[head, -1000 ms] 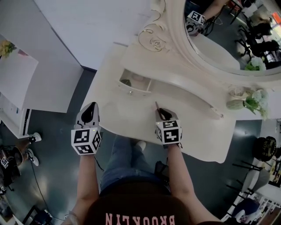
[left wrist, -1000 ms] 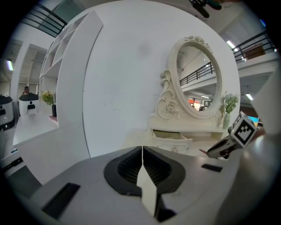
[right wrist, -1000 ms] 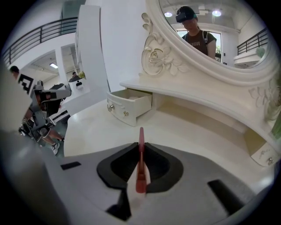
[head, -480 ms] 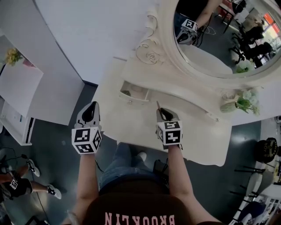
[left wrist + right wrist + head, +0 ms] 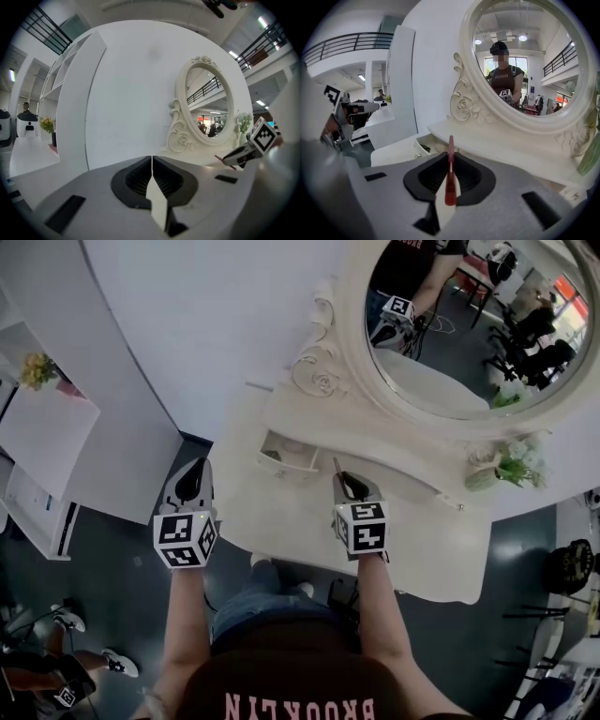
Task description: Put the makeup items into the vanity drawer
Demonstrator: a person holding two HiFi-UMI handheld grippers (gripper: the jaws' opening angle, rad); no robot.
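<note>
The right tool (image 5: 343, 476) is clamped on a slim red makeup pencil (image 5: 449, 174) at the centre of the head view, its tip poking past the jaws. The open drawer (image 5: 289, 454) sits just up and left of it in the vanity table (image 5: 422, 549). The left tool (image 5: 194, 470) is closed and empty, off the table's left edge. It seems best to line the pencil along the drawer and let go low inside.
</note>
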